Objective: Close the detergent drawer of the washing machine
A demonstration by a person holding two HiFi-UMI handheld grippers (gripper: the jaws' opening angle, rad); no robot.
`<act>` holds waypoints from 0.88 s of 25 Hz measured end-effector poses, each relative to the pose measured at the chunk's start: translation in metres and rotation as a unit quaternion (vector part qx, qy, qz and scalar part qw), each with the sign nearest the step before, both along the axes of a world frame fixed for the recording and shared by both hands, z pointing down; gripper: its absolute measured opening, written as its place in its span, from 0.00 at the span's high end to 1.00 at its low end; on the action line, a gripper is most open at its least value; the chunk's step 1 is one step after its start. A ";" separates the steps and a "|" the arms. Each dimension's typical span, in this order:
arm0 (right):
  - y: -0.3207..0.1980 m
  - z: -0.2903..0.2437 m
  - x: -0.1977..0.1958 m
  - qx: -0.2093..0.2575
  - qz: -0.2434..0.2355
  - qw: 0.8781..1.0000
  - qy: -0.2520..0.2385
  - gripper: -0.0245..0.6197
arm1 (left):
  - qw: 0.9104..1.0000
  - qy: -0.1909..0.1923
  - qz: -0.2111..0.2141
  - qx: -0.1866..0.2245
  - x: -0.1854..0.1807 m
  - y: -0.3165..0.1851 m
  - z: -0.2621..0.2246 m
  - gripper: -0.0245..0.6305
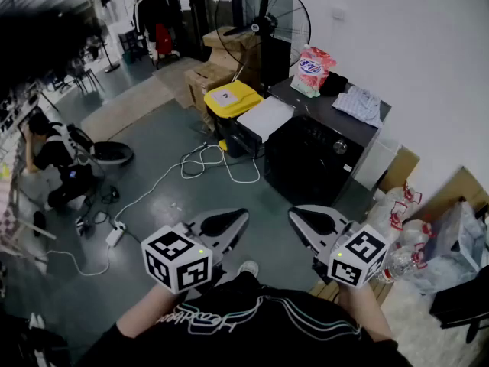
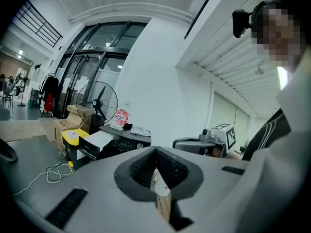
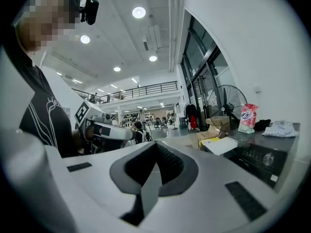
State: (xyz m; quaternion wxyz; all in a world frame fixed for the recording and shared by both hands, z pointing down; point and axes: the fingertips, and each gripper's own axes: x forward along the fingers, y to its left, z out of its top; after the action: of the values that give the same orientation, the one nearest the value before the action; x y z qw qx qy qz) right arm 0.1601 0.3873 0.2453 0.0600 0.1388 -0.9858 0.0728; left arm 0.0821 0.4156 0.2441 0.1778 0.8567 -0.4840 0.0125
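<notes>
Left hand-held gripper [image 1: 235, 220] and right hand-held gripper [image 1: 301, 217] side by side, close to person's chest. Jaws of each pressed together, nothing between them. Black washing machine [image 1: 313, 159] well ahead of both, more toward right one. White detergent drawer [image 1: 265, 118] stands pulled out of machine's top front, ahead of both tips, well apart from them. Pink detergent bag [image 1: 312, 71] on machine top.

Looked like a big open test hall or workshop, not a home. Showed a bare grey floor [image 1: 153, 128] strewn with loose cables [image 1: 202, 163] and a power strip [image 1: 115, 235], and cardboard boxes [image 1: 214, 71] stacked by a pedestal fan [image 1: 262, 25]. Had a railed mezzanine [image 3: 141, 87], recessed ceiling lights [image 3: 138, 12], tall glazing [image 2: 92, 52] and a washing machine [image 1: 317, 159] against a plain white wall [image 1: 412, 37].
</notes>
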 end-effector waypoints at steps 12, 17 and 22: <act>-0.049 0.025 -0.020 -0.038 0.015 0.999 0.004 0.92 | 0.999 0.037 0.002 -0.008 -0.027 -0.047 0.019 0.93; -0.085 0.037 -0.039 -0.056 0.022 0.998 0.004 0.92 | 0.999 0.042 -0.002 -0.015 -0.051 -0.087 0.033 0.93; -0.134 0.044 -0.053 -0.071 0.045 0.996 0.003 0.92 | 0.998 0.058 0.004 -0.024 -0.073 -0.141 0.042 0.93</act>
State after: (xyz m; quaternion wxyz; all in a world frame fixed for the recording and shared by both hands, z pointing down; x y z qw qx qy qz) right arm 0.1071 0.2533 0.2895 0.0692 0.1790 -0.9706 0.1451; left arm 0.0090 0.2749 0.2859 0.2257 0.8535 -0.4690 -0.0250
